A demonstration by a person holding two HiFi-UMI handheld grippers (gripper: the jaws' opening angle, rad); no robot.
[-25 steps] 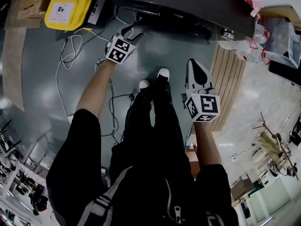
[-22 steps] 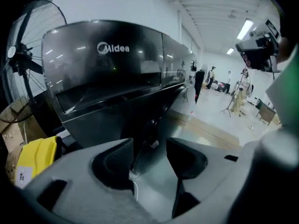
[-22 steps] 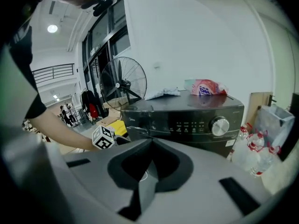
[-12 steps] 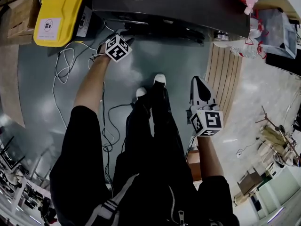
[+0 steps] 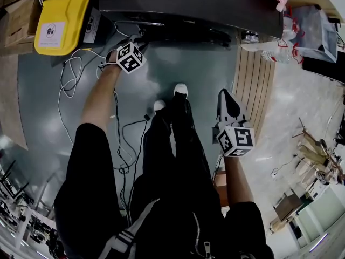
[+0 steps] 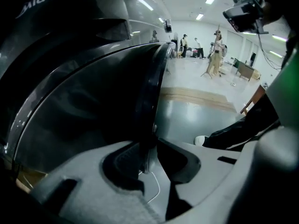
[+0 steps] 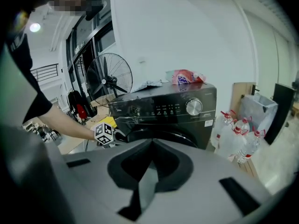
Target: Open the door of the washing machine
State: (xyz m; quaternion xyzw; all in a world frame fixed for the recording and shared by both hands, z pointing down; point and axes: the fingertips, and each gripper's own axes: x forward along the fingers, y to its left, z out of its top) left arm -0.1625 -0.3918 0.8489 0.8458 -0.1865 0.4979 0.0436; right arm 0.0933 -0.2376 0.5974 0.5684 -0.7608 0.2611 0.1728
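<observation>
Dark glass washing-machine door [image 6: 88,111], rigid and hinged; take its rim [image 6: 150,92]. The left gripper [image 6: 149,148] is closing around that rim, seemingly not yet pinching; right gripper [image 7: 152,143] clenched, empty.

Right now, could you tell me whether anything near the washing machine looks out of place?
Yes: loose white cables lie tangled on the floor before the washing machine, a possible trip hazard.

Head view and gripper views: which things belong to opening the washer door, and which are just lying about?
Job: washing machine; its door; left gripper, jaws closing around the door's edge.
Lying about: yellow case; floor cables; water bottles; fan.
</observation>
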